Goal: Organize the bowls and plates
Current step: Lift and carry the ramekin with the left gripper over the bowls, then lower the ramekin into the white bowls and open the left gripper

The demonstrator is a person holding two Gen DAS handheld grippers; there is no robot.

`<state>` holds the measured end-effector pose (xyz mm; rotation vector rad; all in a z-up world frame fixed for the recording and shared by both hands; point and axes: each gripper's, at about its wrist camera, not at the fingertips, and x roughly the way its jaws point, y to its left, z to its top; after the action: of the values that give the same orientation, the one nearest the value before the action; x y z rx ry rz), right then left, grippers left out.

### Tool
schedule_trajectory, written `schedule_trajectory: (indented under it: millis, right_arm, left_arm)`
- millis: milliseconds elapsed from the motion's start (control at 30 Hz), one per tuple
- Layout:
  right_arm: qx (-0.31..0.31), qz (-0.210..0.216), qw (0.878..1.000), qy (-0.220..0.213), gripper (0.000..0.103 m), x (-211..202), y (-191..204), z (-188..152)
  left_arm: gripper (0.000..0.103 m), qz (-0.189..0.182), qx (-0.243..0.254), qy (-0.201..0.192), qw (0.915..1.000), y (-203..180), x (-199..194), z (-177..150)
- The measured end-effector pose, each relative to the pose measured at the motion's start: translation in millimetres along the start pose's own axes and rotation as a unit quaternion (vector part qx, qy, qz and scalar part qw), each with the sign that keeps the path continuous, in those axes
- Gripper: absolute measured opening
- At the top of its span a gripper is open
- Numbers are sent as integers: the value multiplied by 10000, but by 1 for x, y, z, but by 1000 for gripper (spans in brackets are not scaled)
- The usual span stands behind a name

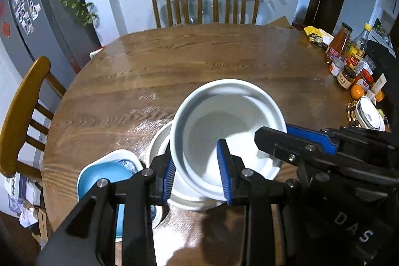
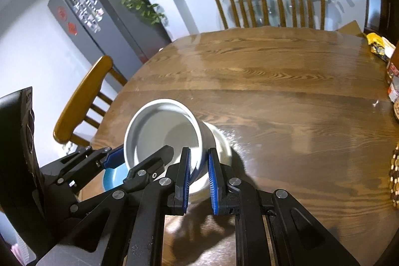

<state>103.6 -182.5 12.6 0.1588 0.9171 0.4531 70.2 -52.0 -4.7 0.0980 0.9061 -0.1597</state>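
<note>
A deep white bowl is tilted and held above a white plate on the round wooden table. My left gripper is shut on the bowl's near left wall, one finger inside and one outside. My right gripper is shut on the bowl's right wall; its black body shows in the left wrist view. A blue bowl sits on a white dish to the left, also in the right wrist view. The white plate lies under the bowl.
Sauce bottles and jars, oranges and a small patterned dish crowd the table's right edge. A yellow packet lies at the far right. Wooden chairs stand behind the table, another at the left.
</note>
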Motion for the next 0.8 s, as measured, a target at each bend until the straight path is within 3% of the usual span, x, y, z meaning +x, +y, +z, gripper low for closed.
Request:
schedule_trajectory:
  millis: [800]
  right_arm:
    - [86,-9,9975,696,16,59,2,-12]
  left_arm:
    - [29,-142,-318,681,9971,20,51,-19]
